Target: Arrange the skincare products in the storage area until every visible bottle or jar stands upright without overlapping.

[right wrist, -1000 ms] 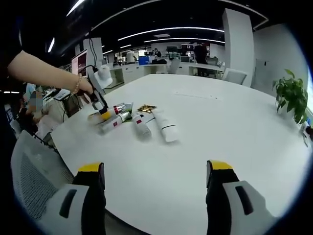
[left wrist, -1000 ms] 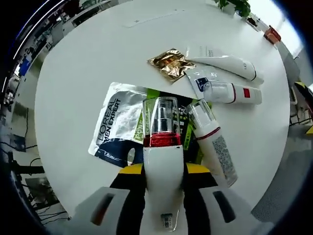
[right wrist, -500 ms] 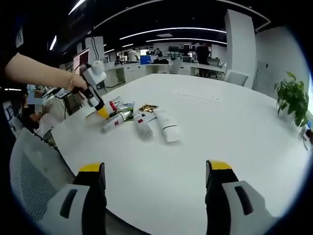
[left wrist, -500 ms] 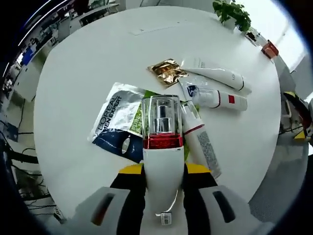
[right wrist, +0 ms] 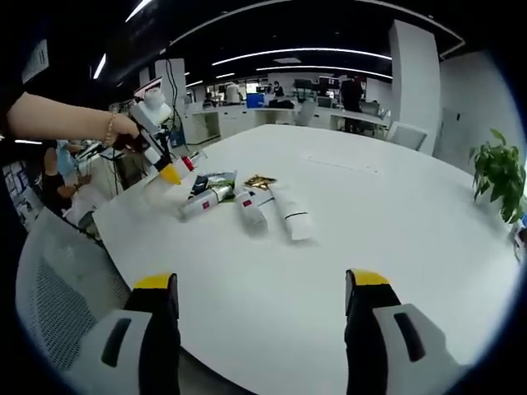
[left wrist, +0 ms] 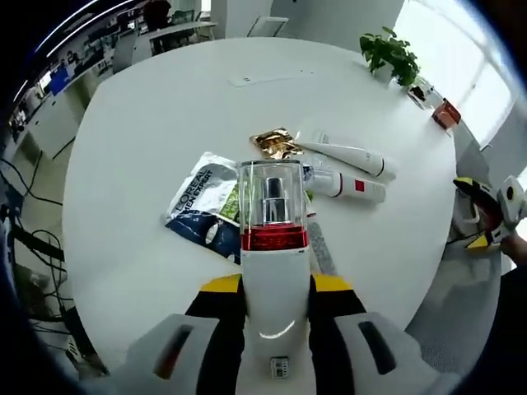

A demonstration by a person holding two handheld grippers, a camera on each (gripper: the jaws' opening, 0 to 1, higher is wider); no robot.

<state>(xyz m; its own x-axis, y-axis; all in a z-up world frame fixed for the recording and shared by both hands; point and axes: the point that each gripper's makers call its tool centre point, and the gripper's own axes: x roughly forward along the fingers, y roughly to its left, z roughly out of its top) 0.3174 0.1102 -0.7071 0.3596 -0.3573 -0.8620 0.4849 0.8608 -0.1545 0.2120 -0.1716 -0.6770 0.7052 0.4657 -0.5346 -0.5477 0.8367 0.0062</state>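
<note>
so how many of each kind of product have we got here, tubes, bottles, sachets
pump bottle: 1
tubes: 3
sachets, silver-blue, green, gold: 3
total: 7

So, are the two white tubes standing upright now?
No, both white tubes lie flat on the table.

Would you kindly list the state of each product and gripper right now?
Pump bottle: held off the table in the left gripper.
Two white tubes: lying flat.
Grey-label bottle: lying flat.
Sachets: flat.
Right gripper: open, empty.
</note>
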